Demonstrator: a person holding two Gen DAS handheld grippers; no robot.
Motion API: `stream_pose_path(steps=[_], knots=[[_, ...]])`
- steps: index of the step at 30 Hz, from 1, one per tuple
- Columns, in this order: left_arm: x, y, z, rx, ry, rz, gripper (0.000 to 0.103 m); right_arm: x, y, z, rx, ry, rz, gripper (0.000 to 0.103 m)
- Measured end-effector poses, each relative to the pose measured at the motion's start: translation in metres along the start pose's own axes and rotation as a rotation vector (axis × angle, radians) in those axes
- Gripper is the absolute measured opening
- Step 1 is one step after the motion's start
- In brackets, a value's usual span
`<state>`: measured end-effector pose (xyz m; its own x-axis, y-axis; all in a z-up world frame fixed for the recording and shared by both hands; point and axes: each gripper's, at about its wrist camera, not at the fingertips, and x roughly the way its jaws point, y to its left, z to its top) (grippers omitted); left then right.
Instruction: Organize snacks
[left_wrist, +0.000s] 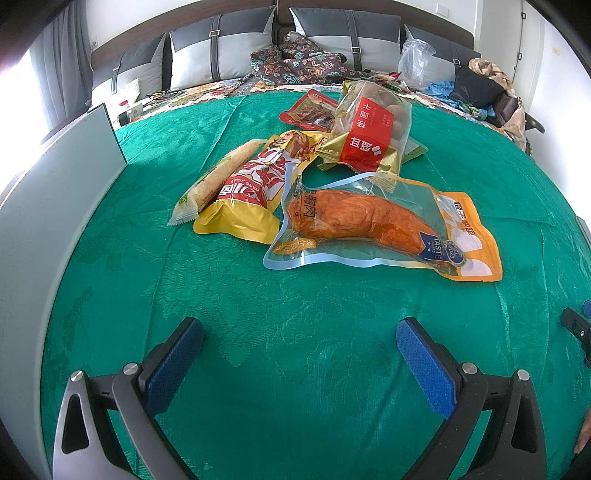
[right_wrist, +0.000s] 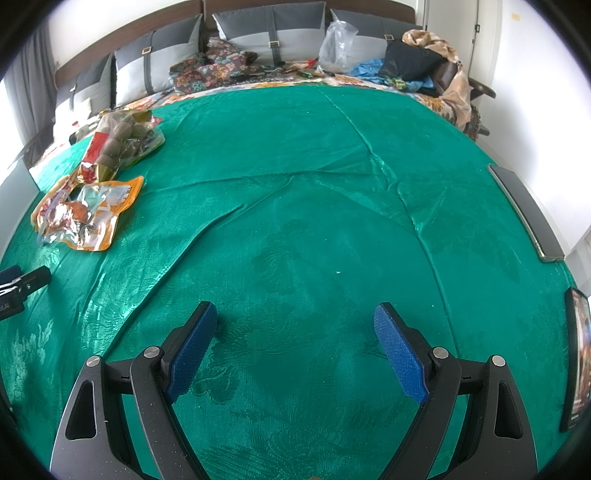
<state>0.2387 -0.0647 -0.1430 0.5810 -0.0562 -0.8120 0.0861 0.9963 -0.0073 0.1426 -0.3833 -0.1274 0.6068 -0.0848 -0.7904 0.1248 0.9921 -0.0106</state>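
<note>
Left gripper (left_wrist: 299, 332) released, jaws spread, nothing between, hovering over green cloth (left_wrist: 258, 314) at lower frame. Right gripper (right_wrist: 295, 317) likewise released above bare cloth. Snack packets (left_wrist: 332, 184) lie heaped mid-frame in left view, upper left in right view.

Daylight floods both views, bright and even, coming from a blown-out window (left_wrist: 14, 85) at the left edge beside the grey curtain (left_wrist: 59, 55). The shiny green patterned cloth (right_wrist: 295, 166) catches pale sheen along its creases, strongest on the right wrist view. The clear plastic snack pouch with orange meat (left_wrist: 369, 221) shows small glints. Shadows are soft and faint beneath the blue-padded black tongs (left_wrist: 299, 354). Focus is sharp throughout. Fisheye bending curves the bed, and dark vignetting fills the corners.
</note>
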Motion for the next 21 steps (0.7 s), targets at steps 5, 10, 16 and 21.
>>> stream_pose_path(steps=[5, 10, 16, 21], knots=[[-0.0003, -0.0001, 0.0000, 0.000, 0.000, 0.000, 0.103, -0.0001, 0.0001, 0.0002, 0.001, 0.000, 0.000, 0.089], [0.0002, 0.0002, 0.0002, 0.000, 0.000, 0.000, 0.103, 0.0003, 0.0003, 0.0000, 0.001, 0.000, 0.000, 0.090], [0.0015, 0.0006, 0.0005, 0.000, 0.000, 0.000, 0.103, 0.0003, 0.0006, 0.0001, 0.001, 0.000, 0.000, 0.090], [-0.0003, 0.0001, 0.0002, 0.000, 0.000, 0.000, 0.103, 0.0005, 0.0006, 0.0002, 0.001, 0.000, 0.000, 0.090]])
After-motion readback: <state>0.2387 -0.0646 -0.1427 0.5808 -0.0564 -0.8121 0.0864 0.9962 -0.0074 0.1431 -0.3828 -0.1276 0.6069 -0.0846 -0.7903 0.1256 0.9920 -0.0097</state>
